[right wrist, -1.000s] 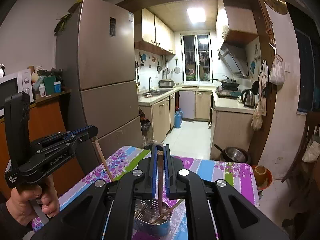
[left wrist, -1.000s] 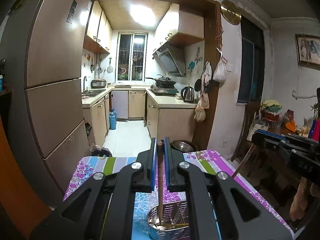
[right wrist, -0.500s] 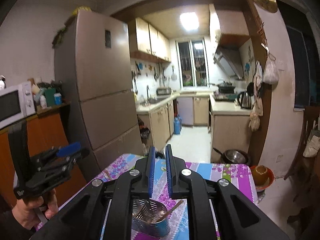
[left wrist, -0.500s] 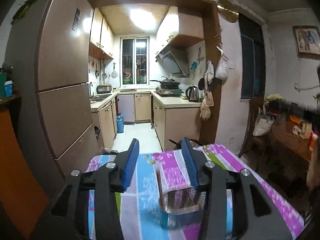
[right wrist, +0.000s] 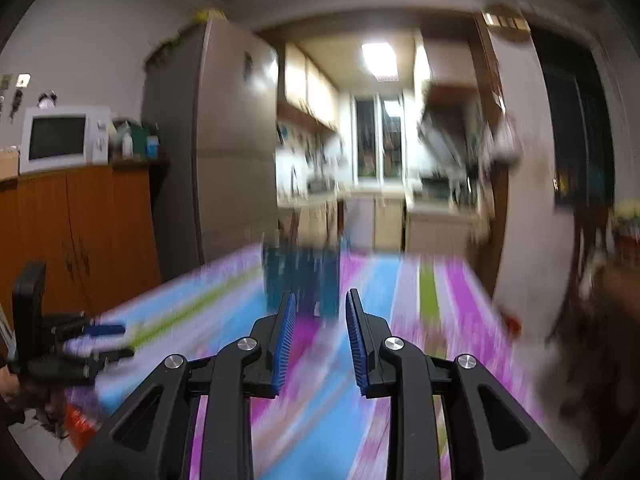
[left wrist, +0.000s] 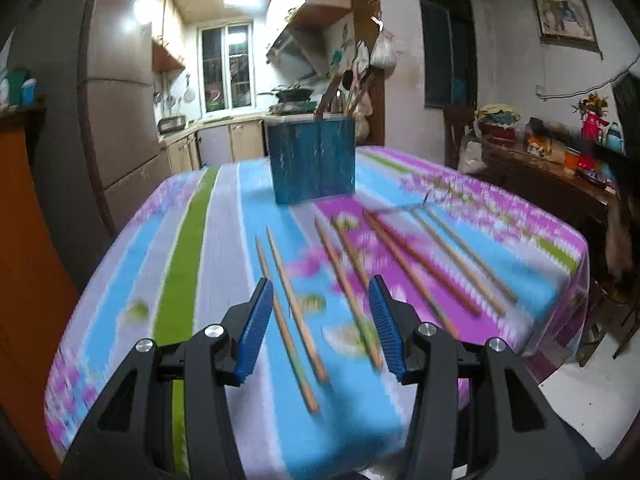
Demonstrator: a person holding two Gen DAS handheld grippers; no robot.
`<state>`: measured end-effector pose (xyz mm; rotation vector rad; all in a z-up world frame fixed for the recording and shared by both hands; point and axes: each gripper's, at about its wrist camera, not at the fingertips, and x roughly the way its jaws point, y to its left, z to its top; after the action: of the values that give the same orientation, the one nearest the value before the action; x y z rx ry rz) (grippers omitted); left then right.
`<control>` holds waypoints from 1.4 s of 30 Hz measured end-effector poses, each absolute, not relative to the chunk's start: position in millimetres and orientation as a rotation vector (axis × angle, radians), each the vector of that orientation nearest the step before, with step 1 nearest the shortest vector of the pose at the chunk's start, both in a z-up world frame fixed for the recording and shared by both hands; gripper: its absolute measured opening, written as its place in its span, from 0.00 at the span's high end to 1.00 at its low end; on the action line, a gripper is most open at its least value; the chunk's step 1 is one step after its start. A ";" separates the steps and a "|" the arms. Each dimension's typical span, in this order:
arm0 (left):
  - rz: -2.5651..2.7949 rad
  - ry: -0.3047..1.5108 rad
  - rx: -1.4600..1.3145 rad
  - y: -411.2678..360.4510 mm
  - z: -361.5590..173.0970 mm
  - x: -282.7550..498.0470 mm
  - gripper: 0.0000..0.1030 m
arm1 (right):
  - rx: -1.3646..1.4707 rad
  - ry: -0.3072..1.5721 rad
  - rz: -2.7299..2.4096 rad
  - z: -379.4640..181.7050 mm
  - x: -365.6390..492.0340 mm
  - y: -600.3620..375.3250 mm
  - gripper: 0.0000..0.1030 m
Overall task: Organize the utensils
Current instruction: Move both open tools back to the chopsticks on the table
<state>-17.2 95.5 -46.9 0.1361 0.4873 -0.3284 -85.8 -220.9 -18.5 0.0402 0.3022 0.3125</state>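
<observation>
**Both hand-held grippers open above the chopsticks and the blue holder**

The left hand-held gripper (left wrist: 321,314) hovers over the striped tablecloth (left wrist: 188,248) of the worktop with its blue-padded jaws spread wide and nothing between them. Several wooden chopsticks (left wrist: 296,312) lie loose on the cloth on the near side of the blue utensil holder (left wrist: 313,160), fanned out roughly side by side with their far tips pointing toward it. Two of them run up between the left gripper's jaws without touching either pad. The holder stands upright toward the far end of the worktop, and a few utensil handles (left wrist: 344,88) stick out of its top.

The right wrist view is heavily blurred. The right hand-held gripper (right wrist: 320,332) is also open and empty, aimed at the blue utensil holder (right wrist: 302,280) from the near side. To the left of the holder, at the picture's edge, the left hand-held gripper (right wrist: 76,344) is visible. A fridge (right wrist: 224,152) stands beyond the holder.
</observation>
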 end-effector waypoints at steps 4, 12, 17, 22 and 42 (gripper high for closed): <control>-0.329 0.500 0.133 93.4 -69.5 -22.1 0.54 | 0.054 0.406 0.309 -75.8 -114.9 -192.7 0.73; -0.345 0.485 0.197 71.5 -91.6 -31.9 0.54 | -0.001 0.502 0.294 -117.2 -115.1 -155.4 0.73; -0.351 0.487 0.227 67.1 -100.6 -35.7 0.57 | -0.007 0.512 0.253 -122.7 -106.8 -155.7 0.74; -0.354 0.485 0.230 64.5 -103.8 -36.1 0.65 | -0.009 0.511 0.235 -125.1 -102.6 -153.8 0.82; -0.331 0.425 0.208 55.8 -112.0 -37.4 0.90 | 0.019 0.449 0.124 -130.8 -108.2 -166.2 0.88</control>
<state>-37.4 55.8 -112.0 0.2083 0.4253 -0.3311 -108.2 -166.2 -130.8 0.0190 0.4489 0.1243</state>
